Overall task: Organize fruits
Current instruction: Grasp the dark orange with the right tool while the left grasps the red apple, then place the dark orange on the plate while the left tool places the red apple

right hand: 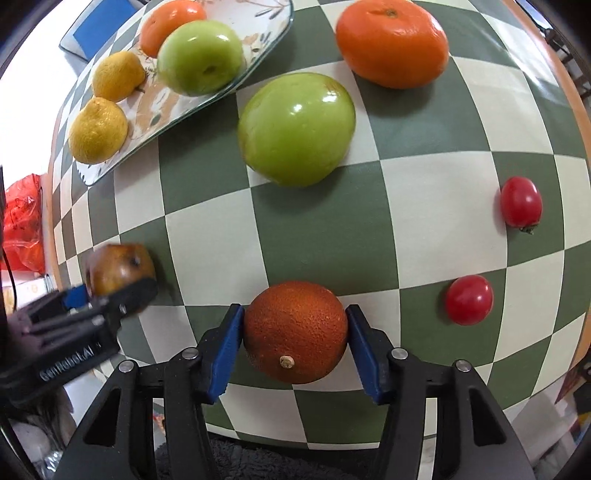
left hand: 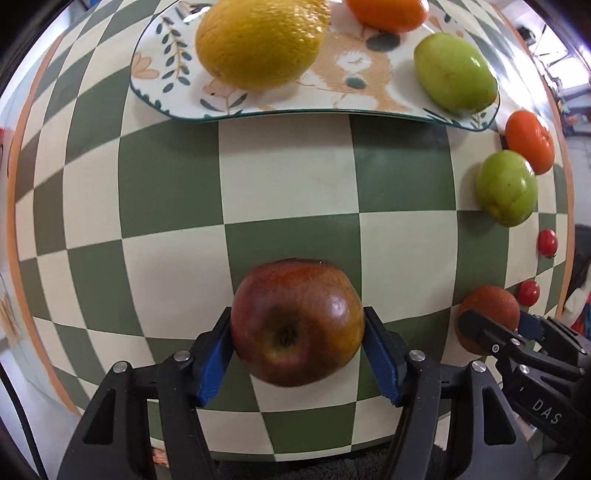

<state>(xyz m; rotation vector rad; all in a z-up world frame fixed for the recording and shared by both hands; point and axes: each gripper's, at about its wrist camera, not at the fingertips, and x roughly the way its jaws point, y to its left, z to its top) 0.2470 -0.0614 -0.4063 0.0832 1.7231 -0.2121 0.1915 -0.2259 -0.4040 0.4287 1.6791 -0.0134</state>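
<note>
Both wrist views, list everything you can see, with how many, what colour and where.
Plate: one, cream with leaf and animal print, far left of the table.
Lemons: two, yellow, on the plate.
Green fruits: two; one on the plate, one on the table beside it.
Mandarins: two, orange; one on the plate, one on the table.
Cherry tomatoes: two, red, right side of the table.
Apple: one, dark red, in the left gripper.
Dark orange: one, rusty orange, in the right gripper.
Tablecloth: one, green and cream checks.
Red bag: one, off the table's left.
Left gripper: black with blue pads, shut on the apple.
Right gripper: same, shut on the dark orange.
</note>
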